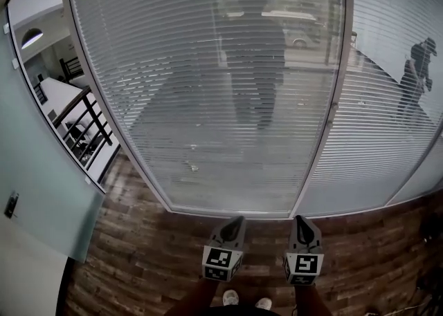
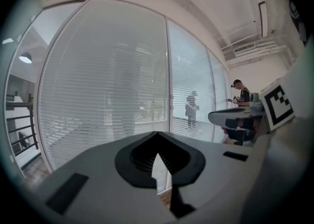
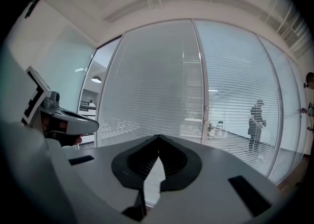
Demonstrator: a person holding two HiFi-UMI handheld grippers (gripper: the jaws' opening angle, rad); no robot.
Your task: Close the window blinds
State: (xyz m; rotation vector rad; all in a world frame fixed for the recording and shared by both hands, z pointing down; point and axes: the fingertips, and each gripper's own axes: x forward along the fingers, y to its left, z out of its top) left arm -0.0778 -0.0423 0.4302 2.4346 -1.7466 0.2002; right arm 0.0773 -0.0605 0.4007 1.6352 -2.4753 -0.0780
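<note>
The window blinds (image 1: 208, 79) hang behind a tall glass panel straight ahead, their horizontal slats tilted enough that dim shapes show through. The same blinds (image 2: 103, 86) fill the left gripper view, and the blinds (image 3: 157, 86) also fill the right gripper view. My left gripper (image 1: 235, 223) and right gripper (image 1: 302, 223) are held low, side by side, a short way back from the foot of the glass. Both point at the window and touch nothing. The left gripper (image 2: 157, 133) has its tips together, and so does the right gripper (image 3: 158, 136); both are shut and empty.
A grey frame post (image 1: 333, 107) separates the middle panel from another blind-covered panel (image 1: 394, 52) on the right. A frosted glass door (image 1: 41, 190) stands at the left, with a dark railing (image 1: 86, 124) beyond it. The wooden floor (image 1: 152, 259) runs underfoot. A person (image 1: 417, 76) stands at the far right.
</note>
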